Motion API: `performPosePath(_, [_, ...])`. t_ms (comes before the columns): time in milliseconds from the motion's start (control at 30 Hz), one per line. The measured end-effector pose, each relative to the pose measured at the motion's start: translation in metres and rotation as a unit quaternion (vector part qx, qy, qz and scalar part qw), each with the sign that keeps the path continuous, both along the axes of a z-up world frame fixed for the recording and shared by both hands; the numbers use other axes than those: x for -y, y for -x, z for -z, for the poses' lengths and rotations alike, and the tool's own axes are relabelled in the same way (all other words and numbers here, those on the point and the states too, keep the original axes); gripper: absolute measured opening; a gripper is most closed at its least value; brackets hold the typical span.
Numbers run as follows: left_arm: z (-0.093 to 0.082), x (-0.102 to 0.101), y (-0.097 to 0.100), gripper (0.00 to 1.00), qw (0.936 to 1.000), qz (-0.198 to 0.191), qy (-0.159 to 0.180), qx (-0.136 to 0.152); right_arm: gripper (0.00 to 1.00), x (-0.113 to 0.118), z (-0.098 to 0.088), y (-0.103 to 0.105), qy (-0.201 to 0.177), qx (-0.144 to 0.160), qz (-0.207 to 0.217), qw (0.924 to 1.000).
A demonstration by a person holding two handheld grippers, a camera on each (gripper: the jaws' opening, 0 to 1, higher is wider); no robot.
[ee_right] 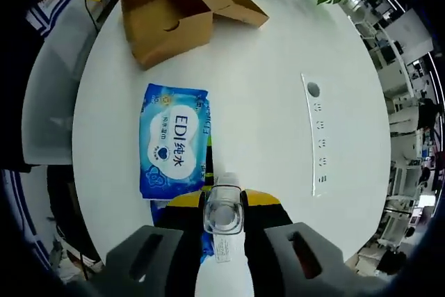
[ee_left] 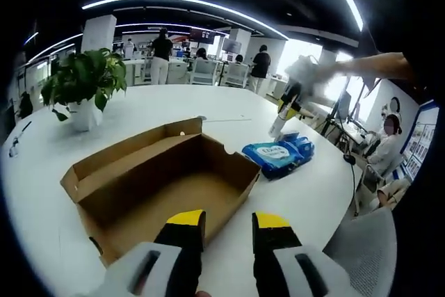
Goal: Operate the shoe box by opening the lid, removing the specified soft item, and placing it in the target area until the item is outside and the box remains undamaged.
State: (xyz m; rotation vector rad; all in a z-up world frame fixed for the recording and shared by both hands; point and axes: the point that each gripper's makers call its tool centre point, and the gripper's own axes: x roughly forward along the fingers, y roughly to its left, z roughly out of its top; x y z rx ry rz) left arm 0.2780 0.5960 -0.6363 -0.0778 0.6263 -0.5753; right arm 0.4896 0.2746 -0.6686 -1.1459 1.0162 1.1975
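The shoe box lies open and empty near the table's edge, the left gripper waiting over it, jaws apart. The blue wipes pack, apparently the soft item, rests outside beside the box. The right gripper is clamped on a clear bottle, carried upright above the pack.

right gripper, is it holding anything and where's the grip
Yes: the right gripper is shut on a clear bottle, clamped near its top end. The left gripper is open, holding nothing.

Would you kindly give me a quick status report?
Left gripper open at the open box. Right gripper shut on a clear bottle. Blue wipes pack out on the table.
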Motion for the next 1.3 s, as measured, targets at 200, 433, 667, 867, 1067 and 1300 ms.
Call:
performPosePath(200, [0.005, -0.007, 0.003, 0.27, 0.9999, -0.005, -0.006, -0.007, 0.18, -0.001, 0.020, 0.004, 0.001, -0.011, 0.003, 0.9999])
performPosePath(433, [0.005, -0.009, 0.001, 0.27, 0.9999, -0.007, -0.010, -0.010, 0.18, 0.003, 0.034, 0.006, 0.019, -0.016, -0.011, 0.9996])
performPosePath(667, [0.003, -0.006, -0.005, 0.27, 0.9999, -0.001, -0.013, -0.008, 0.18, 0.006, 0.037, -0.001, 0.021, -0.021, -0.014, 0.9995])
performPosePath(867, [0.004, -0.003, -0.006, 0.27, 0.9998, 0.003, -0.015, -0.011, 0.19, 0.011, 0.038, -0.004, 0.026, -0.030, -0.024, 0.9989])
performPosePath(1067, [0.005, -0.004, -0.008, 0.27, 0.9998, 0.002, -0.015, -0.013, 0.20, 0.013, 0.041, -0.006, 0.028, -0.032, -0.021, 0.9989])
performPosePath(1300, [0.004, -0.005, -0.011, 0.27, 0.9998, 0.002, -0.016, -0.012, 0.24, 0.017, 0.042, -0.009, 0.033, -0.026, -0.017, 0.9990])
